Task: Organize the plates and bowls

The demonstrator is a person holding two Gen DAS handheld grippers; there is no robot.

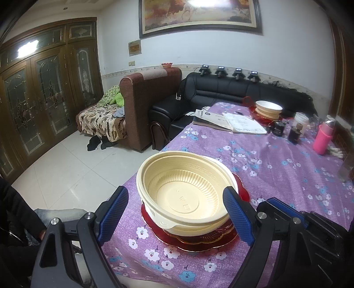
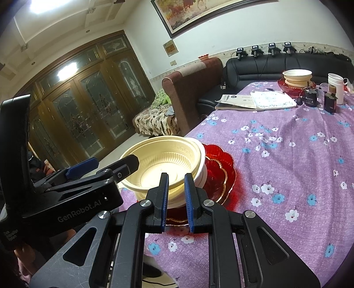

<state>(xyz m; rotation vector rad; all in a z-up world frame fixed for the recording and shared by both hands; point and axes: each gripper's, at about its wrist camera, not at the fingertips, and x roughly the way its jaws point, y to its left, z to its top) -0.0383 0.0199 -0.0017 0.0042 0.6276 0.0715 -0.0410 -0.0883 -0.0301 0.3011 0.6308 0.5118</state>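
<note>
You are getting even, fairly bright indoor light from a ceiling lamp [image 2: 42, 5], which is blowing out white in the right wrist view. Its glare is washing over the framed painting [image 1: 200, 15] and the glass doors [image 1: 42, 88]. Fisheye bending is curving walls, and the corners are darkening to black.

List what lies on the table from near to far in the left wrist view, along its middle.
Cream bowl stacked on red plates → open booklet → far stack of cream bowls on a red dish.
</note>
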